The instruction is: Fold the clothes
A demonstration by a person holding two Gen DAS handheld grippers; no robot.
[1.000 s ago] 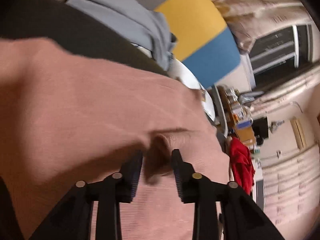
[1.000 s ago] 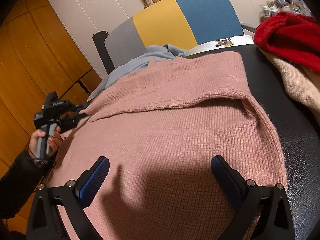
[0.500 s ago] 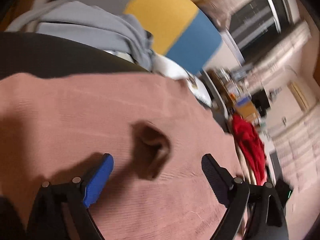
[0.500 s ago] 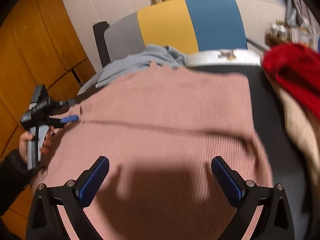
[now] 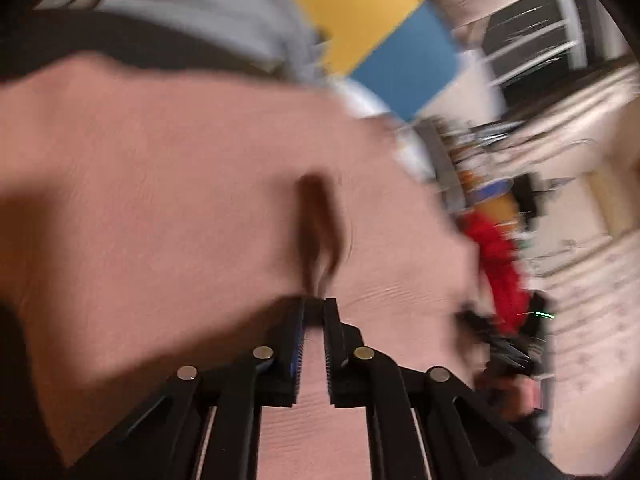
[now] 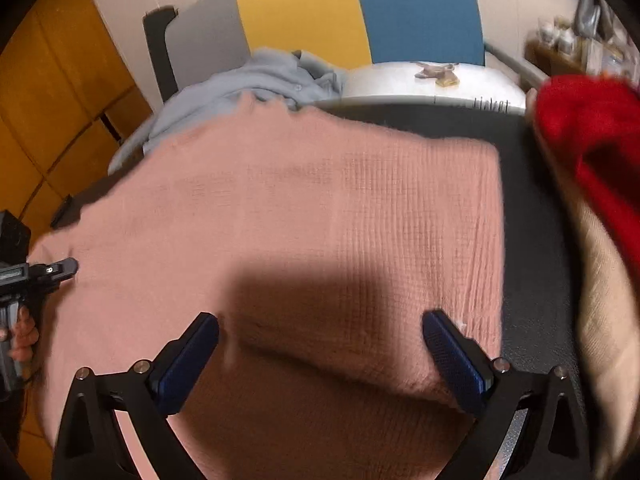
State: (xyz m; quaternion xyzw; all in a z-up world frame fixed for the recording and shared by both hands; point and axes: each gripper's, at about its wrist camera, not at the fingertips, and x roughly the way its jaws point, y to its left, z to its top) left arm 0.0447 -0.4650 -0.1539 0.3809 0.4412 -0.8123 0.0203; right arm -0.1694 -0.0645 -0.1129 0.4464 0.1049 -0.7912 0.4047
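A pink sweater (image 6: 320, 216) lies spread out on a black table (image 6: 532, 240). It covers most of the table.

The left gripper (image 5: 314, 308) is at the left edge of the sweater. Its jaws have just been closing, and now only a thin gap is left between them. A small fold of the pink knit stands up right at the tips. The picture is blurry, so I cannot tell if the jaws pinch it. In the right wrist view the left gripper shows at the far left, with a hand (image 6: 22, 336) holding it.

The right gripper (image 6: 320, 336) hangs over the near part of the sweater. Its jaws are wide apart and hold nothing. Its blue pads (image 6: 452, 356) are clear to see. Its shadow falls on the knit.

A grey shirt (image 6: 256, 80) lies just behind the sweater, at the far edge of the table. A red cloth (image 6: 592, 128) sits on a tan cloth (image 6: 600, 300) at the right side. Behind the table stands a chair (image 6: 320, 12) with grey, yellow and blue parts.
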